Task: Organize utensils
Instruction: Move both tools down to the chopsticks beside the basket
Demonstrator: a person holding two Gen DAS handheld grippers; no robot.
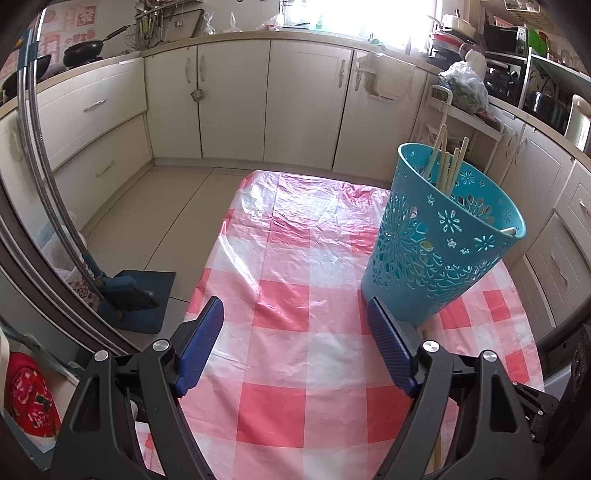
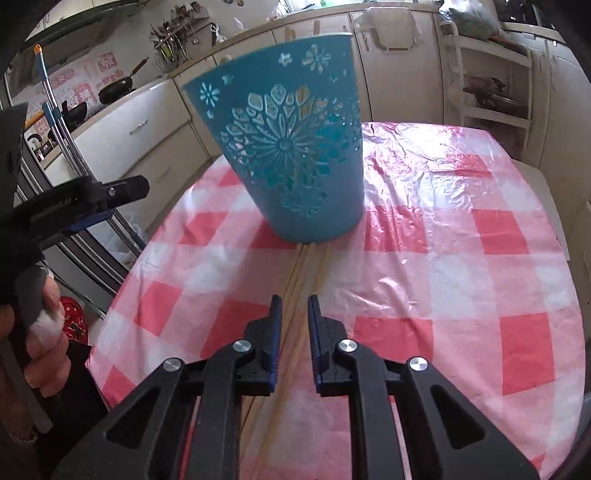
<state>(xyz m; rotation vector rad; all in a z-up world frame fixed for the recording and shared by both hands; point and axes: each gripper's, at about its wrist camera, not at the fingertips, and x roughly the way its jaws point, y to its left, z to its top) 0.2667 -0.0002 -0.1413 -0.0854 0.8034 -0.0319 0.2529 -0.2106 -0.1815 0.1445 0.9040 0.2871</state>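
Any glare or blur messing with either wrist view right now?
Left wrist: window blown out, sheen on the far tablecloth, basket sharp. Right wrist: basket rim motion-blurred, glare on the plastic cloth, chopsticks soft.

One blue basket stands on the desk beyond the claws. About five chopsticks stick out of it. Between the right claw's fingers about three more chopsticks lie; their exact number I cannot tell. Two pans stand far behind.
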